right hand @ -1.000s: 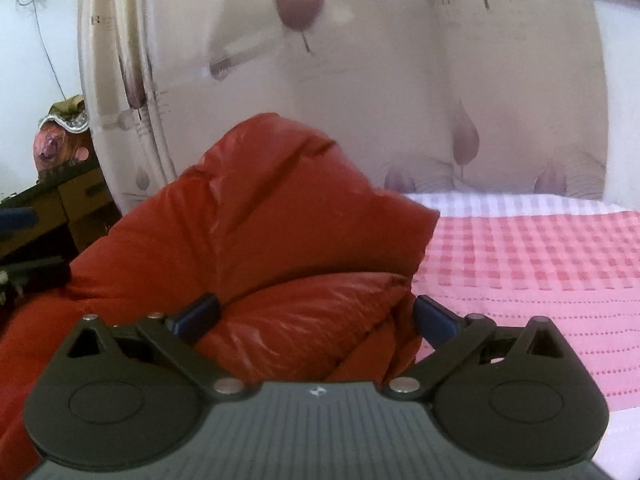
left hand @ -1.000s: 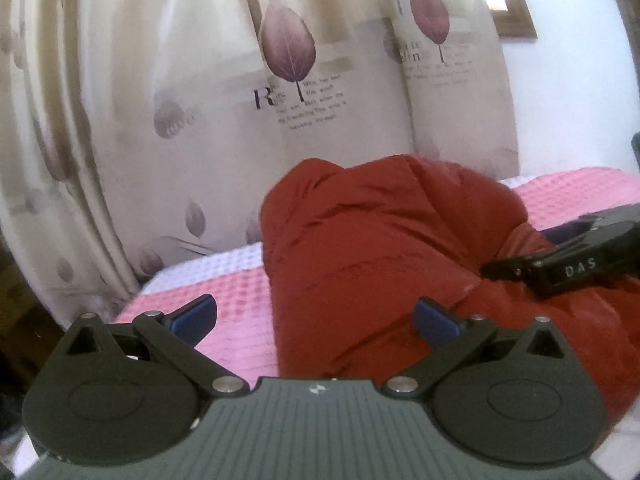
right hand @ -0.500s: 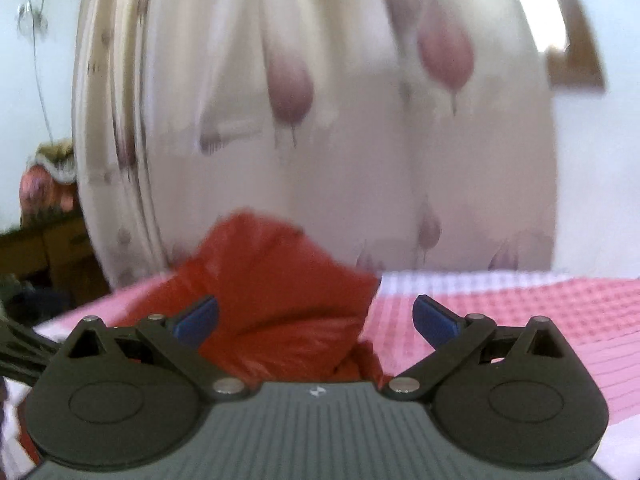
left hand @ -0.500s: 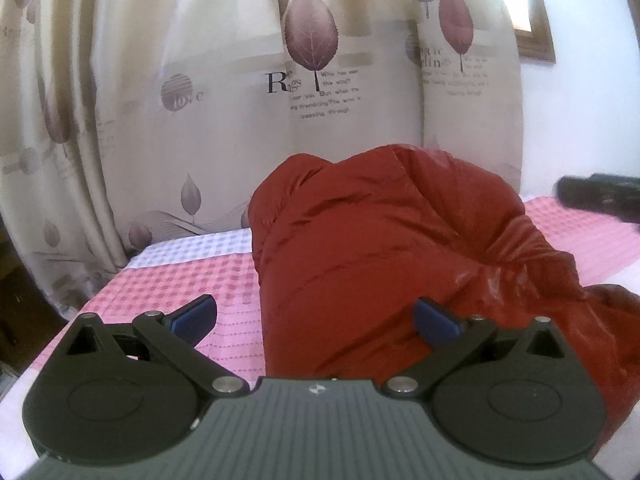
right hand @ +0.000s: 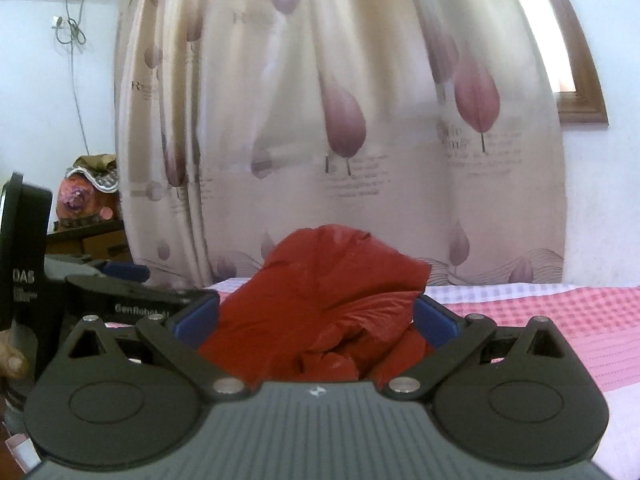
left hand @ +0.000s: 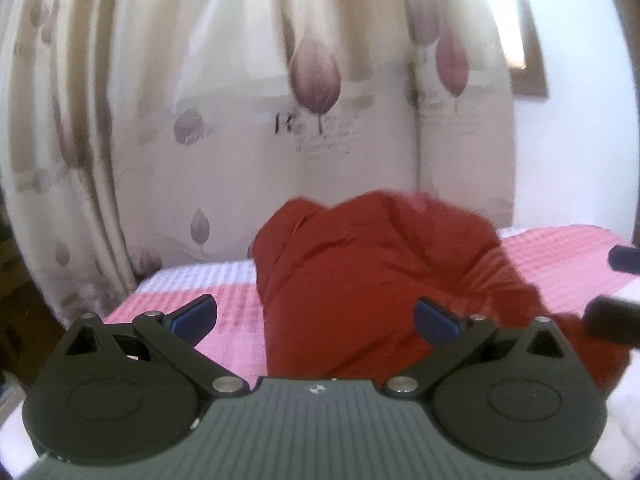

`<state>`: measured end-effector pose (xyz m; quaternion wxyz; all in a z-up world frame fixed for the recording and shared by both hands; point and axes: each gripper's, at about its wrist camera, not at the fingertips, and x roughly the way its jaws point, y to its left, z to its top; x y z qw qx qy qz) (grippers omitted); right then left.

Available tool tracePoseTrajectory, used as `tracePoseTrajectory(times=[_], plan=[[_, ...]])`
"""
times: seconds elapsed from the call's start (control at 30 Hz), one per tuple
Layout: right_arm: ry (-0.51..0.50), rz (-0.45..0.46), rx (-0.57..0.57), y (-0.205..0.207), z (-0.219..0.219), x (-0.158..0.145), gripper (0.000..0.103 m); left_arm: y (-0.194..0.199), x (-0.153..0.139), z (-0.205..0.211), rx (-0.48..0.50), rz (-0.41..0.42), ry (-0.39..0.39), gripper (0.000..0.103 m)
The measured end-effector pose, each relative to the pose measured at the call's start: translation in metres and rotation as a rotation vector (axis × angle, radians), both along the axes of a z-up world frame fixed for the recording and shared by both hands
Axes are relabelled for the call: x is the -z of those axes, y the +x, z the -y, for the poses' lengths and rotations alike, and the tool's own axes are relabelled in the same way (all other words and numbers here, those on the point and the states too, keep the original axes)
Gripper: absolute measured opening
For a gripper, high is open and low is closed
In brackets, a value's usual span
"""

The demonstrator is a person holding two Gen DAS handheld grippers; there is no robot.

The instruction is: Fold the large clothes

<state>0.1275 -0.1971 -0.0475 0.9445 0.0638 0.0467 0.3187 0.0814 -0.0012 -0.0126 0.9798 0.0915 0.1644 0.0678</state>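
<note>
A bulky red padded jacket [left hand: 360, 280] lies bunched in a folded heap on a pink checked bedspread [left hand: 560, 264]. It also shows in the right wrist view [right hand: 320, 312]. My left gripper [left hand: 316, 316] is open and empty, held back from the jacket's near side. My right gripper [right hand: 316, 316] is open and empty, with the heap seen between its blue pads. The right gripper's fingertips [left hand: 616, 316] show at the right edge of the left view. The left gripper's body [right hand: 120, 300] shows at the left of the right view.
A cream curtain with purple leaf prints [left hand: 280, 120] hangs right behind the bed. A wooden window frame [right hand: 580, 92] is at the upper right. Boxes and a cluttered dark cabinet [right hand: 88, 216] stand at the left by a white wall.
Both grippers have drawn back and up from the jacket, which now looks smaller and farther away. The right gripper has let go of the heap and pulled off it.
</note>
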Motion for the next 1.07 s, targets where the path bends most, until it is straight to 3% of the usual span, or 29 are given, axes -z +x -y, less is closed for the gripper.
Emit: tracePoseTrajectory(times=[0.13,0.27,0.47,1.07], plan=[[0.001,0.008,-0.001,-0.010,0.004,0.000,0.103,-0.006,-0.009,0.012,0.035,-0.021,0.022,0.103],[-0.012,0.024,0.008,-0.018,0.005,-0.001,0.103,-0.012,-0.015,0.017,0.081,-0.028,-0.016,0.103],[-0.005,0.023,0.014,-0.023,0.010,0.000,0.103,-0.025,-0.024,0.023,0.115,0.021,-0.054,0.103],[-0.001,0.048,0.007,-0.038,0.007,-0.005,0.103,-0.033,-0.027,0.035,0.066,0.039,-0.081,0.103]])
